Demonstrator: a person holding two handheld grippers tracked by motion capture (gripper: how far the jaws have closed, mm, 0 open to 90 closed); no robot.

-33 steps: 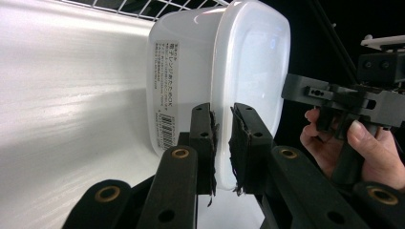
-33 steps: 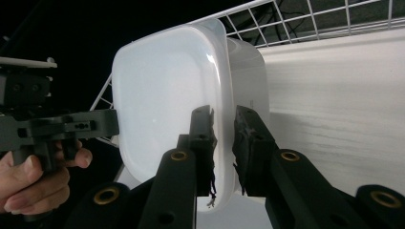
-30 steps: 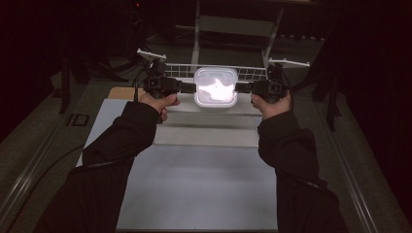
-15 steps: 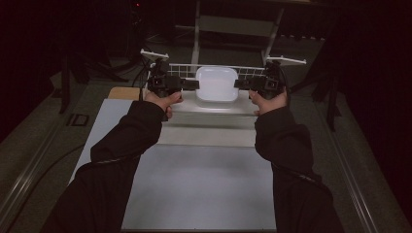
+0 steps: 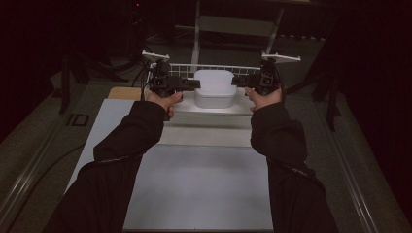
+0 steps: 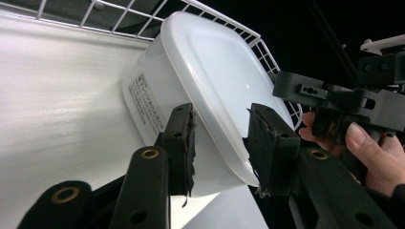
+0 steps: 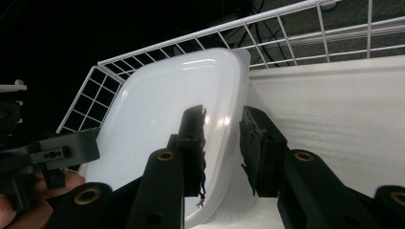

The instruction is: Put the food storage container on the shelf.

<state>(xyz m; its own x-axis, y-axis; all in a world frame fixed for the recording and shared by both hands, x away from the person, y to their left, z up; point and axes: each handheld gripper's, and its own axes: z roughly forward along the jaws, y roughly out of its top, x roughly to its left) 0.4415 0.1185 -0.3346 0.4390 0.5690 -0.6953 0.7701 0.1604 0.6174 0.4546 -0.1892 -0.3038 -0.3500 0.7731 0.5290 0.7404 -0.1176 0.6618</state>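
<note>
- White plastic container [image 5: 215, 89] w/ lid on, upper centre of high view, upright on a raised white shelf [image 5: 209, 110], lid facing up. Roughly square w/ rounded corners, so no clear long axis.
- In left gripper view the container [image 6: 200, 95] shows tilted; printed label [image 6: 145, 102] on the side wall facing lower left of frame.
- Left gripper [image 5: 194, 83] just left of container in high view, jaws pointing right at it. Jaws part-open, have just been opening; the container's lid rim sits between them, pads [image 6: 184, 143] not pressing as far as I can tell.
- Right gripper [image 5: 236, 80] just right of container, jaws pointing left. Also part-open and just been opening; lid rim [image 7: 224, 119] between the pads, small gap each side.
- White wire rack [image 5: 223, 69] directly behind container, along shelf's far edge; blocks the far side.
- Wooden board [image 5: 120, 92] left of shelf, apart.
- White table top [image 5: 204, 189] lower centre.
</note>
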